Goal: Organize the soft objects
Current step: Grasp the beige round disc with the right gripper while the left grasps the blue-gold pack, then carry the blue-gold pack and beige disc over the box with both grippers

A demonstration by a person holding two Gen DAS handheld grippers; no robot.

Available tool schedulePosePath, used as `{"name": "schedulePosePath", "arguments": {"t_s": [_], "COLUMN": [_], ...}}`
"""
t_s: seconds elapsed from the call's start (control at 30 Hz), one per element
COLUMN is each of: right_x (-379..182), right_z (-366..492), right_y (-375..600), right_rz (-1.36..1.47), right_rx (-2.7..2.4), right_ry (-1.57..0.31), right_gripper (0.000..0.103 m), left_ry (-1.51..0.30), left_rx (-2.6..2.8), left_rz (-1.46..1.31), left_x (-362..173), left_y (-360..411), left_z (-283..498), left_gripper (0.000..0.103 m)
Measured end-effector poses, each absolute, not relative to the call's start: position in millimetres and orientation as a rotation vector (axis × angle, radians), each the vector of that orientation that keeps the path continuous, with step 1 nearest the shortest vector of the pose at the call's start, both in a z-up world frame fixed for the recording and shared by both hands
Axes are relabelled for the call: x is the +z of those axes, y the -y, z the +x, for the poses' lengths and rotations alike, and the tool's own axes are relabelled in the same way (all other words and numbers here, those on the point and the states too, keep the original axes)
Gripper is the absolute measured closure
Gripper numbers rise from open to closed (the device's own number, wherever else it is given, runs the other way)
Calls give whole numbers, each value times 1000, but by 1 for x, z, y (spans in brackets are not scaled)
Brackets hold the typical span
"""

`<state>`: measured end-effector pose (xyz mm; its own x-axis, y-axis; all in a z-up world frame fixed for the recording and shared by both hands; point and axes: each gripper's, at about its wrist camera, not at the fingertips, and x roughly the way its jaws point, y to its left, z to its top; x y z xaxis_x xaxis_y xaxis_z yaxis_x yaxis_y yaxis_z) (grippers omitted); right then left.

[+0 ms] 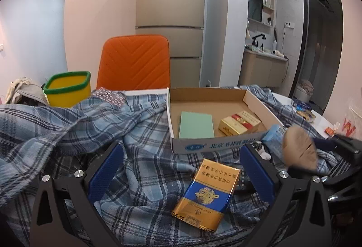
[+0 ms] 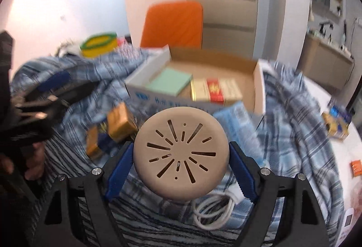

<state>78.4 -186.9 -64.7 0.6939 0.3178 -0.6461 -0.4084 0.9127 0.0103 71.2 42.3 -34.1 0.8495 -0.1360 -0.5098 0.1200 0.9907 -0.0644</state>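
Because the right claw (image 2: pixel 179 161) squeezes the round tan pad (image 2: pixel 180 153) from both sides, the pad hangs above the blue checked blanket (image 2: pixel 294 134), just in front of the near wall of the cardboard box (image 2: pixel 259 86), maybe on its way in. The left claw (image 1: pixel 181 170) is wide open and holds nothing, with a gold and blue pack (image 1: pixel 203 192) lying between its fingers. The white cord (image 2: pixel 212 213) is partly hidden under the pad, and much of the right view is blurry.

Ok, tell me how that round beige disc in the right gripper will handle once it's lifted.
The disc looks rigid: its edge keeps a clean round shape between the right gripper's pads. The smooth curved rim gives the pads little to bite, so it may slip or swivel. Its white cable hangs coiled beneath and will probably dangle and catch the plaid cloth.
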Motion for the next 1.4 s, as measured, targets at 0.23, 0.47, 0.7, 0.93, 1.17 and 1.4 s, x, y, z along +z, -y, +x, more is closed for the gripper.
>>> {"name": "schedulePosePath", "arguments": {"t_s": [0.23,0.47,0.7,0.93,1.17,1.4], "right_x": [-40,-36,-34,-36,-36,-36], "right_z": [52,39,34,38,39,37], "right_y": [193,184,186,187,188,188], "right_rz": [-118,-185,-185,-176,-171,-177], "right_rx": [389,334,331,329,325,324], "right_ry": [-502,-435,-425,-443,-449,-442], "right_gripper": [19,19,19,19,19,19], "left_ry": [-686,-804,-869,-858,-926,-838], "left_rx": [-191,-220,-246,-330,-327,-343], "left_rz": [-4,-13,-13,19,30,20], "left_x": [-53,-68,-77,-74,-82,-69], "left_y": [-33,-31,-29,-20,-18,-21], "left_z": [90,103,109,103,108,97], "left_gripper": [1,2,4,11,35,52]}}
